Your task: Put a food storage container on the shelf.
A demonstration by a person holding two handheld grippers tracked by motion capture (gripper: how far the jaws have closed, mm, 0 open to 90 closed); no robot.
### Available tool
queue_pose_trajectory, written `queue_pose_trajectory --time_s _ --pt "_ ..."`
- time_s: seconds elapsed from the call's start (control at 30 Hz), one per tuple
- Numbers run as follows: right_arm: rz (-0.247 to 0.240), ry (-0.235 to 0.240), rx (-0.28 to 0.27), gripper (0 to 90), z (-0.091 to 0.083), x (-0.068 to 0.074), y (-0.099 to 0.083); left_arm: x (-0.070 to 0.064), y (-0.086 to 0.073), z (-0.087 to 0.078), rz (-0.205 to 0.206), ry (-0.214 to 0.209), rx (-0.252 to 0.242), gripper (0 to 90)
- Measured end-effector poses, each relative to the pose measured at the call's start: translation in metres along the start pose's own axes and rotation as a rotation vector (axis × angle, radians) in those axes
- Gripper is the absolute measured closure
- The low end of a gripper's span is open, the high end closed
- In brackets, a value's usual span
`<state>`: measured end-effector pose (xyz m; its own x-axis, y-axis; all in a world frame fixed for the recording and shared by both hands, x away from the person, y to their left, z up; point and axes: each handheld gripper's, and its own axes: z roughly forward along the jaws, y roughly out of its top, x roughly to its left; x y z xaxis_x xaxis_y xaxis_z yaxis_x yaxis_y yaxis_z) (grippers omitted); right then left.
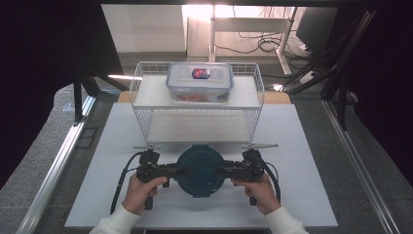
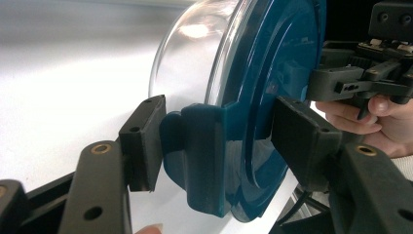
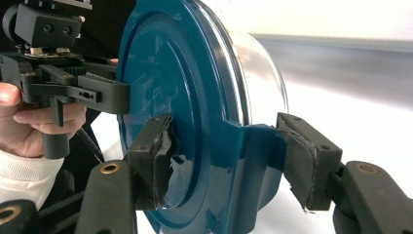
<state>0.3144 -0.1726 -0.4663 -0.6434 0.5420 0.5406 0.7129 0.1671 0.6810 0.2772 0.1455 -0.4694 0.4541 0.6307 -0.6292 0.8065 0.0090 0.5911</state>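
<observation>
Round glass bowl with a teal lid (image 1: 199,169) sits near the table's (image 1: 311,195) front edge, and my left gripper (image 2: 214,141) and right gripper (image 3: 224,156) each straddle one of its side latch tabs, jaws close on the tab but seemingly not yet tight. I judge I should squeeze both evenly and keep it level. Farther back, the wire rack (image 1: 258,92) carries a clear lidded box (image 1: 199,80); its contents and the bowl's are hard to make out.
</observation>
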Motion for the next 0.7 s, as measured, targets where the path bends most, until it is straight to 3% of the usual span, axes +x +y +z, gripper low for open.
queue_pose_trajectory --time_s 0.4,0.7 --pt "-0.04 -0.009 -0.033 40.1 -0.011 0.006 0.013 -0.011 0.013 -0.005 0.03 -0.003 -0.026 39.5" --pt "-0.059 -0.026 -0.046 40.1 -0.021 0.015 0.033 -0.019 0.032 -0.011 0.04 -0.012 -0.049 39.2"
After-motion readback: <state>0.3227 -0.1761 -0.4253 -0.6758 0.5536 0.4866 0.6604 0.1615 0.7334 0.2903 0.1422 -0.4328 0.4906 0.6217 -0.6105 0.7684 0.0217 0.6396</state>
